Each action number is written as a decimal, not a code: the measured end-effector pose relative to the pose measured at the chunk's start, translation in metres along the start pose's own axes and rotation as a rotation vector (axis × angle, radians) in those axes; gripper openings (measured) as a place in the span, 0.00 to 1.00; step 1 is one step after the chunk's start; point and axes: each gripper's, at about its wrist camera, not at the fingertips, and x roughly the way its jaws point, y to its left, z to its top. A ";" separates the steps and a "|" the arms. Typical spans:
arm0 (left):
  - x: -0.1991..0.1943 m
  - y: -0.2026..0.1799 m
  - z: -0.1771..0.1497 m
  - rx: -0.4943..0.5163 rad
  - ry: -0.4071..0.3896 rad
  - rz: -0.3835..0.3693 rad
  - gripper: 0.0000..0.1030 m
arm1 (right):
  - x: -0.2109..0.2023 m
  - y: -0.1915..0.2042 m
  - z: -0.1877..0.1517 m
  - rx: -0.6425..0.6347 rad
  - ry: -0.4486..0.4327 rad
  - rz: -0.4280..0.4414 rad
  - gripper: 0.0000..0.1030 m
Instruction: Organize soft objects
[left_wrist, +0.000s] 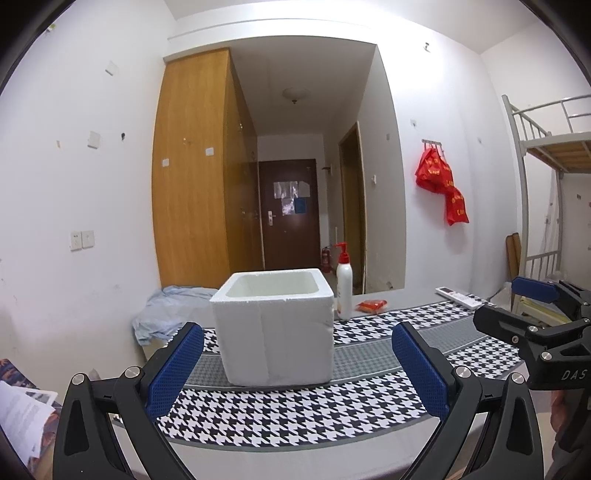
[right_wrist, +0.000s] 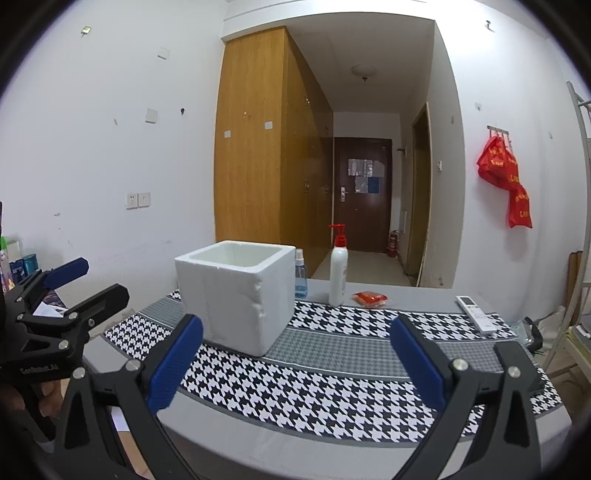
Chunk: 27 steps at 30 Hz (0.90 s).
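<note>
A white foam box (left_wrist: 275, 328) stands open-topped on the houndstooth runner (left_wrist: 295, 410) at twelve o'clock from my left gripper (left_wrist: 295, 373), its inside hidden below the rim from both wrist views. The soft things I take to be the job lie farther out: a crumpled pale-blue cloth (left_wrist: 166, 314) heaped at the box's nine o'clock off the tabletop's (right_wrist: 406, 295) end, and a small red packet (right_wrist: 370, 298) at its three o'clock, just past the white pump bottle (right_wrist: 338, 269) and a blue spray bottle (right_wrist: 300, 275) half behind the box.

I judge this the opening step, nothing yet picked up. My next move calls for choosing one soft item, likely the packet for the right side, and coming down over it with room to close.

Both jaws stand wide apart and empty. My left gripper hovers level, square to the box; my right gripper (right_wrist: 295, 362) hangs at the same height at the left one's three o'clock, aimed past the box's right corner. A white remote (right_wrist: 474, 314) lies at two o'clock.
</note>
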 end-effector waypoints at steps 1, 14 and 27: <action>-0.001 0.000 -0.001 0.001 0.003 0.002 0.99 | -0.001 0.001 0.000 0.000 0.001 0.001 0.99; -0.016 -0.002 -0.016 -0.014 -0.021 0.030 0.99 | -0.013 0.005 -0.017 0.005 0.002 0.008 0.99; -0.029 -0.005 -0.019 -0.015 -0.062 0.018 0.99 | -0.017 0.009 -0.022 0.003 -0.010 -0.010 0.99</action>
